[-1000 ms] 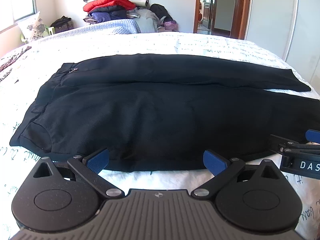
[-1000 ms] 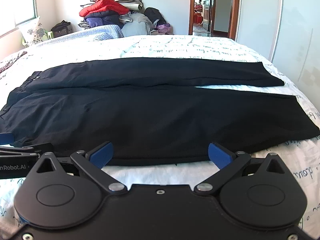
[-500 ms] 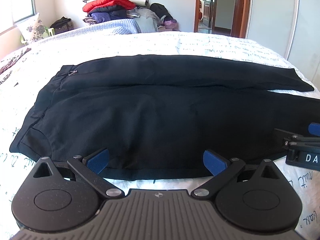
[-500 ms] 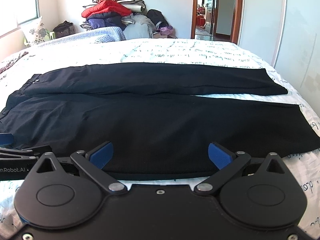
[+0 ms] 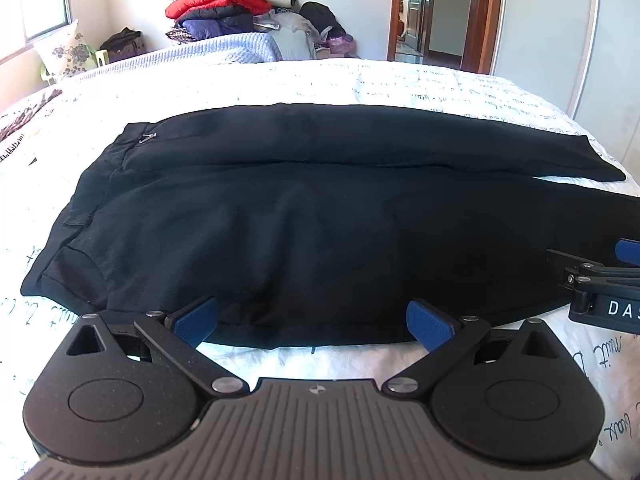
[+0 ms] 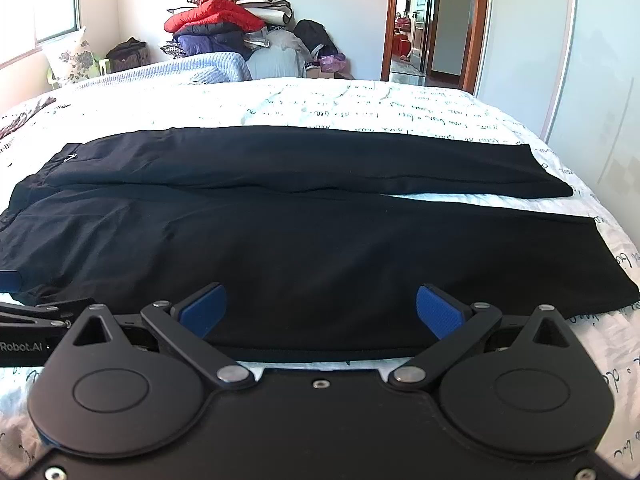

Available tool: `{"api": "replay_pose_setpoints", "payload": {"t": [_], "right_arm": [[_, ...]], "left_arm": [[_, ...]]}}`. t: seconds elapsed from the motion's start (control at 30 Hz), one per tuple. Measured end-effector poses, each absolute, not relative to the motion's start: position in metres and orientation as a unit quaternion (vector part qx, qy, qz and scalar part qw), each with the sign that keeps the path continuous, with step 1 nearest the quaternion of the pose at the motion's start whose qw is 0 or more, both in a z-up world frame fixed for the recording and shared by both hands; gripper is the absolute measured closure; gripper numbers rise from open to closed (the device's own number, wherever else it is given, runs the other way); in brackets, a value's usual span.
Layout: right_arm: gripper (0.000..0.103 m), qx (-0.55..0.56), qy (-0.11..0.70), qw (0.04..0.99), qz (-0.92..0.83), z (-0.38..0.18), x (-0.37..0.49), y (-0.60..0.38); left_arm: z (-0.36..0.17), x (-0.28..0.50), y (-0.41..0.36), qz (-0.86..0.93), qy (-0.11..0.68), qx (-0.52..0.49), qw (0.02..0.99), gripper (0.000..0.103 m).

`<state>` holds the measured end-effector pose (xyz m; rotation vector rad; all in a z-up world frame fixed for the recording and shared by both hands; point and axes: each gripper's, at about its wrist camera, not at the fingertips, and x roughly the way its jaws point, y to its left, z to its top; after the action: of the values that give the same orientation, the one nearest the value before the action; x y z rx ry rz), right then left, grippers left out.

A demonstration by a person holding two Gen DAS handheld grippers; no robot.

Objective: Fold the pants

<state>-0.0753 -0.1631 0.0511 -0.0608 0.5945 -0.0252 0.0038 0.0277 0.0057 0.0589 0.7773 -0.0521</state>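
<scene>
Black pants (image 5: 304, 220) lie flat on the bed, waistband to the left, both legs running right; they also show in the right wrist view (image 6: 320, 240). My left gripper (image 5: 312, 322) is open, its blue pads just over the near hem of the near leg toward the waist. My right gripper (image 6: 320, 310) is open over the same near edge, further toward the cuffs. Each gripper shows at the edge of the other's view: the right gripper (image 5: 600, 280) and the left gripper (image 6: 24, 320).
The bed has a white cover with script print (image 6: 360, 104). A pile of clothes with a red jacket (image 5: 216, 4) stands behind the bed. A floral pillow (image 5: 66, 50) is at the far left. A doorway (image 5: 424, 12) and a wardrobe door (image 5: 568, 32) are at right.
Both grippers have moved forward and slightly lower toward the near edge of the pants, so their pads now overlap the hem. Both stay open.
</scene>
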Motion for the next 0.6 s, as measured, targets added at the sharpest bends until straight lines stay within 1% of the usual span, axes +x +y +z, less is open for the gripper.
{"api": "replay_pose_setpoints", "payload": {"t": [0.4, 0.6], "right_arm": [[0.0, -0.036, 0.277, 0.96, -0.002, 0.054, -0.086, -0.148], [0.0, -0.056, 0.272, 0.961, 0.007, 0.057, -0.079, -0.138]], "left_arm": [[0.018, -0.014, 0.034, -0.023, 0.373, 0.031, 0.927, 0.001], [0.021, -0.01, 0.043, -0.016, 0.369, 0.04, 0.929, 0.001]]}}
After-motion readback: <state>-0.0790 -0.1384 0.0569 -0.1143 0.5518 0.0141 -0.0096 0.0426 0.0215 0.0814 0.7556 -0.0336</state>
